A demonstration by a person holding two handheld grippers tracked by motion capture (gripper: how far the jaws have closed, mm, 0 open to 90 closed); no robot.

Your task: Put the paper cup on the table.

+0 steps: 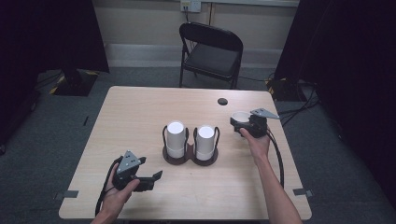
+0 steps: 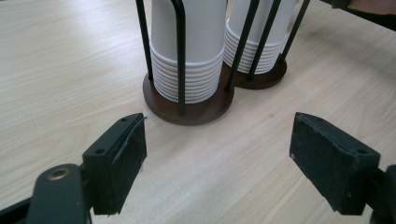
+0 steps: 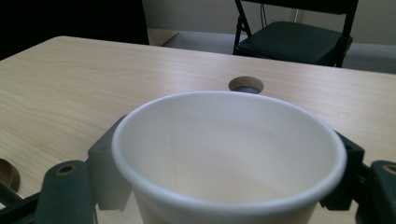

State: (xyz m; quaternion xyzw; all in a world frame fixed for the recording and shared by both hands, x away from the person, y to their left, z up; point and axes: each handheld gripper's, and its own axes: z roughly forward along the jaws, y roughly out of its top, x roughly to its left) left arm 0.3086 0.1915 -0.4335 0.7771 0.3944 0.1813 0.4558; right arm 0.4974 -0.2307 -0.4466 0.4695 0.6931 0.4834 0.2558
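The left gripper (image 1: 156,176) waits with jaws spread wide and empty, the two stacks of paper cups (image 2: 187,51) in their wire holder (image 2: 189,105) just ahead of it. The right gripper (image 1: 239,122) has a single paper cup (image 3: 229,154) upright between its jaws, which hug its wall below the rim. Light and easily crushed, it probably wants a gentle squeeze there.

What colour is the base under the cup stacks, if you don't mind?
Dark brown base, clearest in the left gripper view.
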